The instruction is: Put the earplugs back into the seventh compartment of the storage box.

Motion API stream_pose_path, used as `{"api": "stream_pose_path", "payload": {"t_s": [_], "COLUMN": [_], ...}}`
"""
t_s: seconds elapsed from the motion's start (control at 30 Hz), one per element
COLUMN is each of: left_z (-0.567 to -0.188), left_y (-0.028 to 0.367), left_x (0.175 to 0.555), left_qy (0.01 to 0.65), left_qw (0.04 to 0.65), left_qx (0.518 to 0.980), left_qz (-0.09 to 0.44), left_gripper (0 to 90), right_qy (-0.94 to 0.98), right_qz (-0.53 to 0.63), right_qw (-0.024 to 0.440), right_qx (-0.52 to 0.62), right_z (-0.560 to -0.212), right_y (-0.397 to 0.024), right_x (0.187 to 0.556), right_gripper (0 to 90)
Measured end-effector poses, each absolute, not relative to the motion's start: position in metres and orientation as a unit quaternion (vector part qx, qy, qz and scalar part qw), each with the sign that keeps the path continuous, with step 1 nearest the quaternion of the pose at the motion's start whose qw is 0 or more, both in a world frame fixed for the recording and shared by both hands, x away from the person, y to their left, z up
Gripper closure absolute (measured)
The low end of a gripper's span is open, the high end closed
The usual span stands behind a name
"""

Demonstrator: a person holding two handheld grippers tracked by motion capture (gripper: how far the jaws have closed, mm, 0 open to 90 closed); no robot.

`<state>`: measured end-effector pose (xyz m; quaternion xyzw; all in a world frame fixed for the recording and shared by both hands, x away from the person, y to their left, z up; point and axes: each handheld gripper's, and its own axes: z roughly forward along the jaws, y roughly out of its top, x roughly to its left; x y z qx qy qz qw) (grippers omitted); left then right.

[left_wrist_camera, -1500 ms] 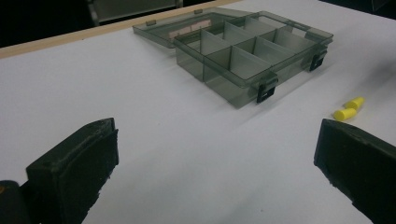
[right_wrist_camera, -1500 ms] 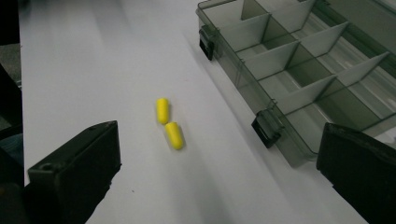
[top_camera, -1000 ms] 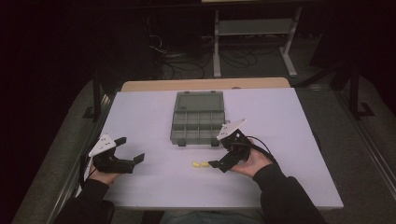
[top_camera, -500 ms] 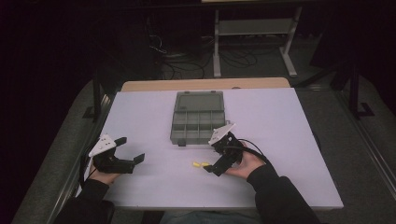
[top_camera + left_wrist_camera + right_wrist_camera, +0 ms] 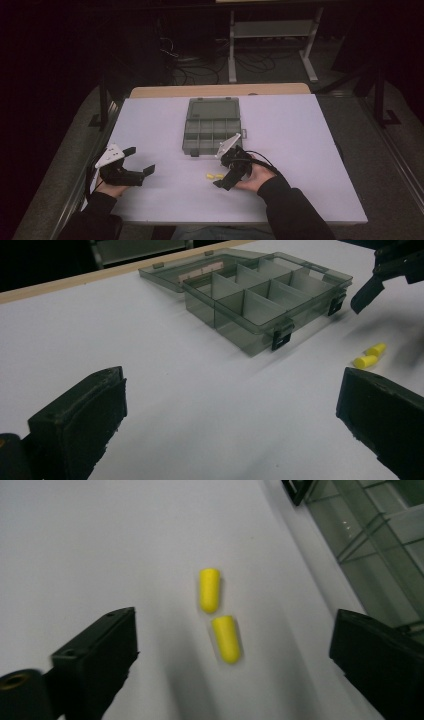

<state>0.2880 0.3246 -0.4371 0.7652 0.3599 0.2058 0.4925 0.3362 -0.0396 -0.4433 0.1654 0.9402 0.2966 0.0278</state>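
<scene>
Approach step: right gripper (image 5: pixel 220 183) hangs over two yellow earplugs (image 5: pixel 219 614) lying near the open compartment box (image 5: pixel 212 127), its wide jaws just closing slightly (nothing gripped). Left gripper (image 5: pixel 141 172) idles at left, wide, empty. Next: descend, straddle one plug, close.

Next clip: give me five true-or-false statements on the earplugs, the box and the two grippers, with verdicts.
1. Two yellow earplugs lie on the white table, outside the compartment box. True.
2. The box's lid is shut. False: it lies open, folded back, and the compartments show.
3. The right gripper is clamped on an earplug. False: its fingers stand apart on either side of the earplugs and touch neither, though they have just been closing a little.
4. The left gripper is open and holds nothing. True.
5. An earplug already sits in a compartment. False: the compartments in view look empty.
</scene>
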Motion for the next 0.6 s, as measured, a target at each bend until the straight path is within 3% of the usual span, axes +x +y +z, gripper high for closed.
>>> {"api": "stream_pose_path", "payload": {"t_s": [0.43,0.6], "left_z": [-0.4369,-0.4369], "left_y": [0.3242,0.3240], "left_x": [0.2878,0.2877], "left_qy": [0.359,0.359], "left_qw": [0.494,0.493], "left_qx": [0.765,0.765], "left_qz": [0.205,0.205], "left_gripper": [0.0,0.0], "right_qy": [0.948,0.948], "right_qz": [0.277,0.277], "right_qw": [0.016,0.025], "right_qx": [0.156,0.157], "right_z": [-0.4503,-0.4511], "right_y": [-0.0385,-0.0379], "right_x": [0.3419,0.3423], "right_gripper": [39.5,47.0]}}
